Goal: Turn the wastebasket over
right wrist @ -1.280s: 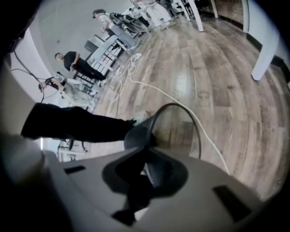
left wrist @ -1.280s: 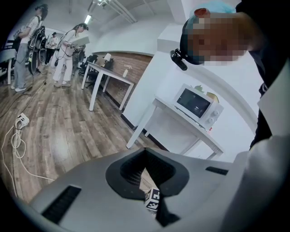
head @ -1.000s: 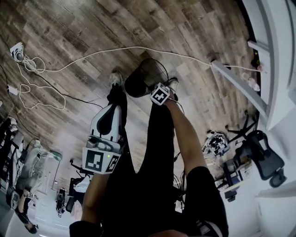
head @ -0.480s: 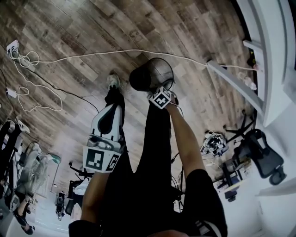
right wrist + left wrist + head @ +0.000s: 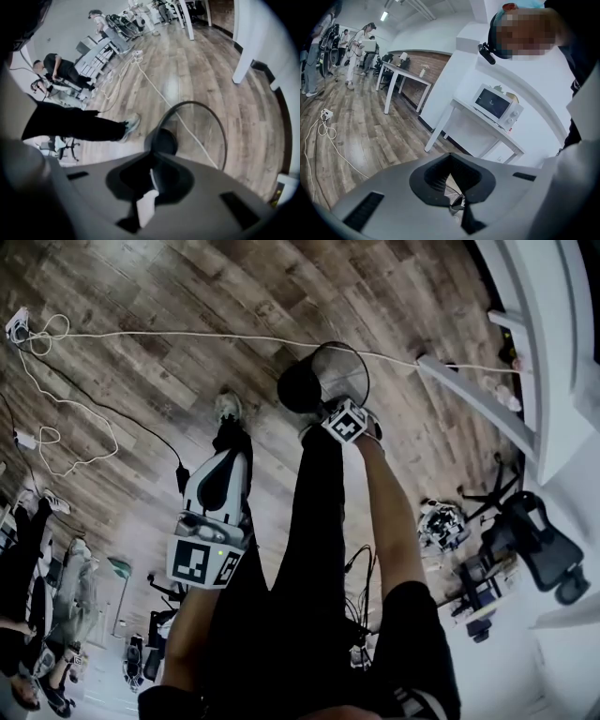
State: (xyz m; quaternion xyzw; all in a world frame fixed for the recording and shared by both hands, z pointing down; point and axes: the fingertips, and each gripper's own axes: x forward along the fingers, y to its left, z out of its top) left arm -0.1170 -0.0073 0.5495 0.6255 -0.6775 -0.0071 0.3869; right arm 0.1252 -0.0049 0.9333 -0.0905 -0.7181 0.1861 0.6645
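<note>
The right tongs (image 5: 151, 164) pinch the rim of the wastebasket (image 5: 319, 381), which is tilted just ahead of them. The left tongs (image 5: 449, 164) are pressed together and empty. The turning-over step looks under way; next, the wrist should roll it fully over.

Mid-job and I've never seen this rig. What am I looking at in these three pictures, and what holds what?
No robot arm: a person holds a two-jaw gripper in each hand. The head view looks down from their head; the other two cameras ride on the grippers. The right gripper is clamped on the rim of the black mesh wastebasket, tilted over the wooden floor, where a white cable lies. The left gripper is shut and empty.
</note>
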